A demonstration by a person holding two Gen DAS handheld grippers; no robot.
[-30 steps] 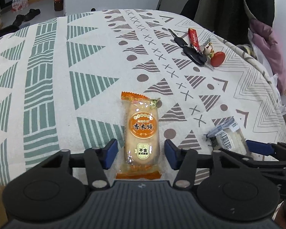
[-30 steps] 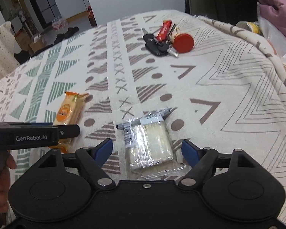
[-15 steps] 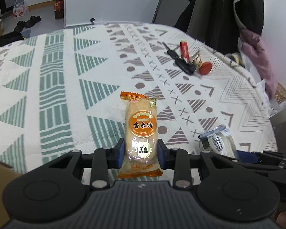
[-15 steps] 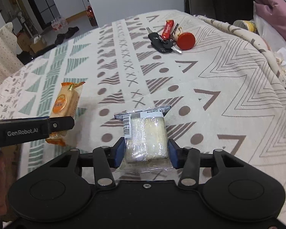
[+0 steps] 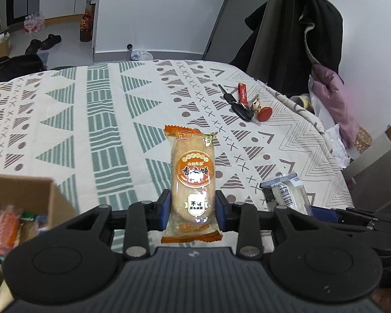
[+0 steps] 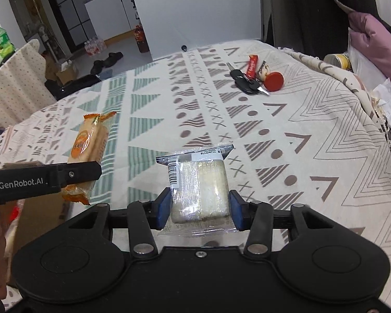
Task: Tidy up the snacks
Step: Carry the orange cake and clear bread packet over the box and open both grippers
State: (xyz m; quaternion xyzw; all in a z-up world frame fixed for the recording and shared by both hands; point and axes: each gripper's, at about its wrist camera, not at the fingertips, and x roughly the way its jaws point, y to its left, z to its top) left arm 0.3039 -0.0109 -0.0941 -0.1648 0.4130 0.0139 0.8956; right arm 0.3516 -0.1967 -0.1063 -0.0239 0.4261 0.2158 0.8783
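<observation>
Left gripper (image 5: 192, 210): clenched on rice cracker packet (image 5: 192, 182).
Right gripper (image 6: 198, 206): clenched on clear-wrapped cake (image 6: 199, 185).
Risk: slick wrappers slipping before cardboard box (image 5: 26, 195), 8 o'clock.

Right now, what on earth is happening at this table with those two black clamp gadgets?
A person is tidying snacks with a handheld gripper in each hand. The left gripper is clamped on an orange-wrapped rice cracker, raised off the patterned tablecloth. The right gripper is clamped on a clear-wrapped pale sandwich pack. An open cardboard box already holding colourful snacks sits at the lower left, likely where both go. A bunch of keys with a red tag lies untouched further back.
</observation>
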